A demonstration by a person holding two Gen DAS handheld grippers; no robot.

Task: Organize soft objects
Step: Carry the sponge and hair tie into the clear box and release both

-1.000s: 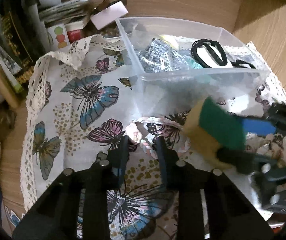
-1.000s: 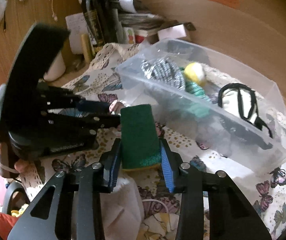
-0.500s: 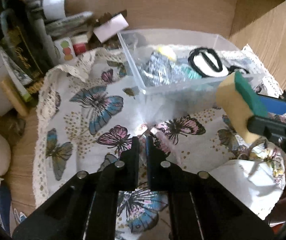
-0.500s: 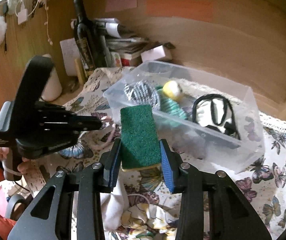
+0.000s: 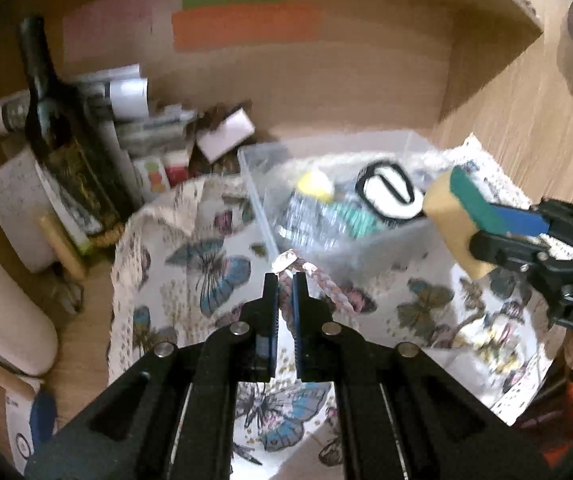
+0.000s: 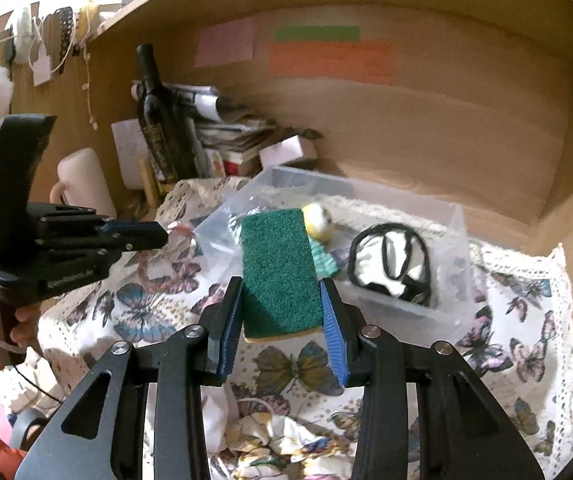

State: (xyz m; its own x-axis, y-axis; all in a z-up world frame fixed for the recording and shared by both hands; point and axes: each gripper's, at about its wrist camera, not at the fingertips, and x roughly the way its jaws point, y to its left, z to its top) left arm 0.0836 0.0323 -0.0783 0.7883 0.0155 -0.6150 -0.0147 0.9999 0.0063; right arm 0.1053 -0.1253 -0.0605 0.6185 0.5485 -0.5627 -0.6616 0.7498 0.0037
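Both grippers higher now, braided cord (image 5: 286, 280) and sponge (image 6: 280, 272) clamped.

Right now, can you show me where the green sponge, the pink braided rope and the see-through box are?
green sponge (image 6: 280, 268), right wrist view, on its green scrubby top.
pink braided rope (image 5: 332, 290), left wrist view, on the braid past the fingers.
see-through box (image 6: 452, 248), right wrist view, on its clear right wall.

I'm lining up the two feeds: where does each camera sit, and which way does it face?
Left wrist: on the left gripper, looking down along its jaws shut on a pink braided cord; right gripper visible.
Right wrist: on the right gripper, jaws holding a green-topped yellow sponge; left gripper visible.
Shared: clear plastic bin, butterfly-print cloth.
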